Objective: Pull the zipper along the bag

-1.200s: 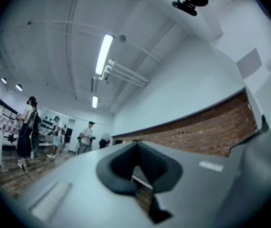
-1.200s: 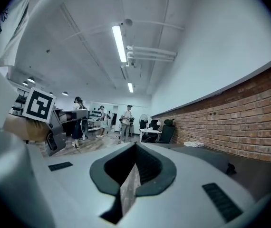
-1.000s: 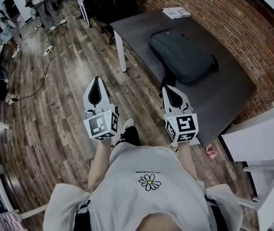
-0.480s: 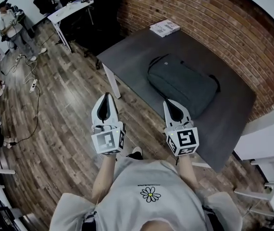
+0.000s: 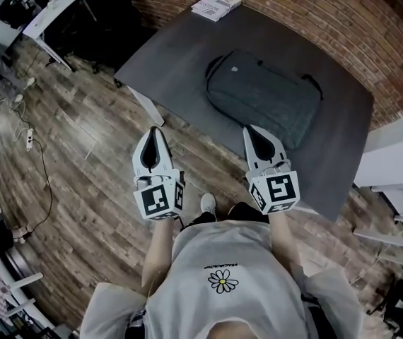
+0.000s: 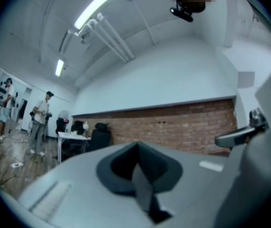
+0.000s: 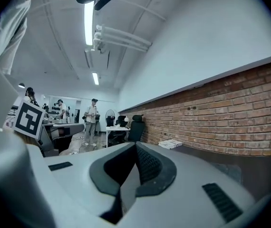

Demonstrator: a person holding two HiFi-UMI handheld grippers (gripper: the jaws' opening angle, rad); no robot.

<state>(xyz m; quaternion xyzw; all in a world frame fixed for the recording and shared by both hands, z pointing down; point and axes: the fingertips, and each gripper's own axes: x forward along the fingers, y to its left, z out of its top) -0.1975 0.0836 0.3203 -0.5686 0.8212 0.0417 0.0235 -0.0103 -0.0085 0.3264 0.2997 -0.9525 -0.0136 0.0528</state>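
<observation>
Bag: dark grey bag (image 5: pixel 264 97) lies flat on the table (image 5: pixel 166 55), upper centre of the head view. Its long side runs from upper left to lower right, and a carry loop shows at its right end.
Zipper: too small to make out in the head view.
Left gripper: the left gripper (image 5: pixel 153 136) sits centre-left of the head view, over the wood floor (image 5: pixel 67 161). It is just left of the table's lower corner and well apart from the bag. The jaws are pressed together with nothing between them (in its own view the two tips meet in one line).
Right gripper: the right gripper (image 5: pixel 252 134) sits centre-right. Its tip falls in the picture on the table's near edge, just below the bag's lower side – no touch on the bag is visible. The jaws are closed on each other and empty.
Both grippers: side by side, tips toward the top of the frame, marker cubes nearest the person.
Table: dark grey, set against the brick wall (image 5: pixel 307 20). A white booklet (image 5: pixel 216 5) lies at its top edge, apart from the bag.
Person: white shirt (image 5: pixel 223 260) with a daisy print, bottom centre.
Background: in the left gripper view, people (image 6: pixel 41 118) stand at far left near a white desk (image 6: pixel 71 137).
</observation>
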